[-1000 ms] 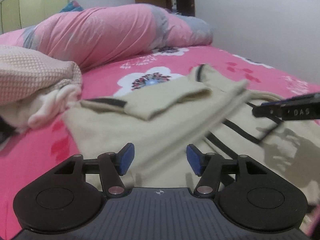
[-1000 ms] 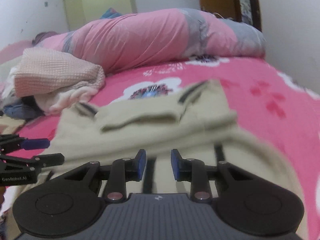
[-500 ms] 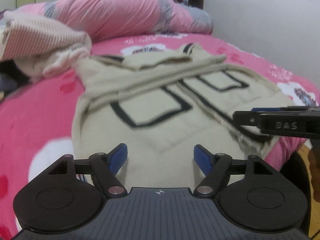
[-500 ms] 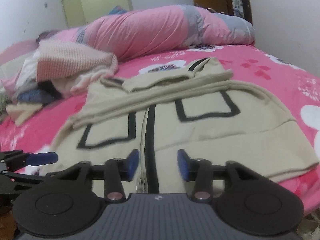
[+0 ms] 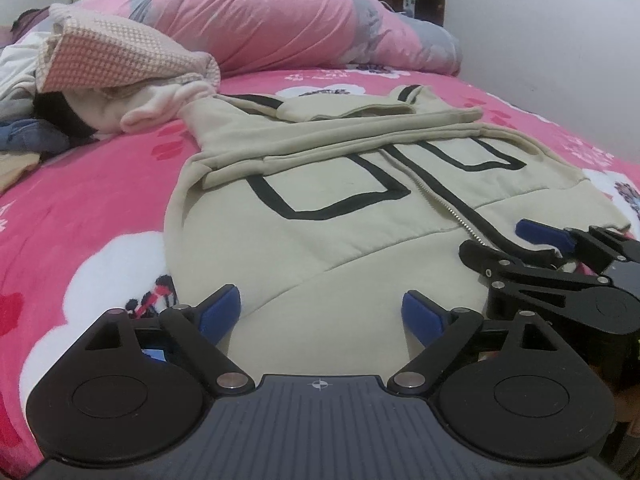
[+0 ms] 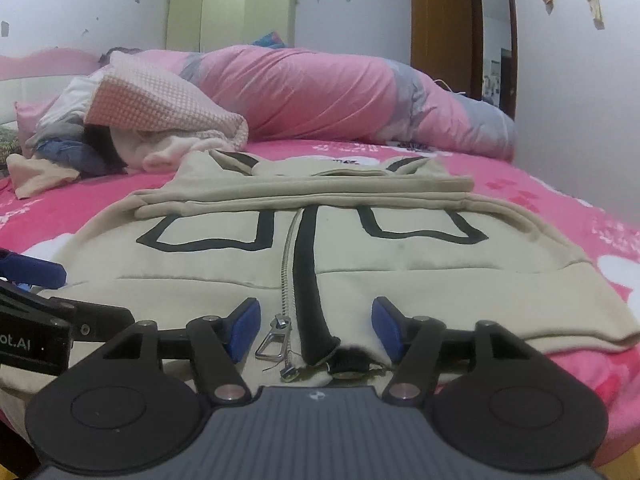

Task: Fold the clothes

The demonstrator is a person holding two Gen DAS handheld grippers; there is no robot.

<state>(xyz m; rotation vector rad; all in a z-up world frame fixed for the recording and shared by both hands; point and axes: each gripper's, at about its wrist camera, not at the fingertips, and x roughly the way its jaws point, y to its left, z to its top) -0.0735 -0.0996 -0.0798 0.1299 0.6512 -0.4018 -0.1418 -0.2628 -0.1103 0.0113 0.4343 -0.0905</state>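
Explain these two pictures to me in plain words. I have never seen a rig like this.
There is no robot arm here. A person holds a two-finger clamp in each hand, each with a camera looking along its blue-padded fingers. One picture is from the left gripper, the other from the right gripper. Both are open and hold nothing. Before them a beige zip jacket with black outlines lies flat on a pink flowered bed, sleeves folded across. A heap of other clothes and a pink rolled quilt lie further back.

Soft, even indoor light fills both views, casting only faint shadows and no glare. Both pictures are sharp, with strong fisheye bending and dark vignetting in the corners.
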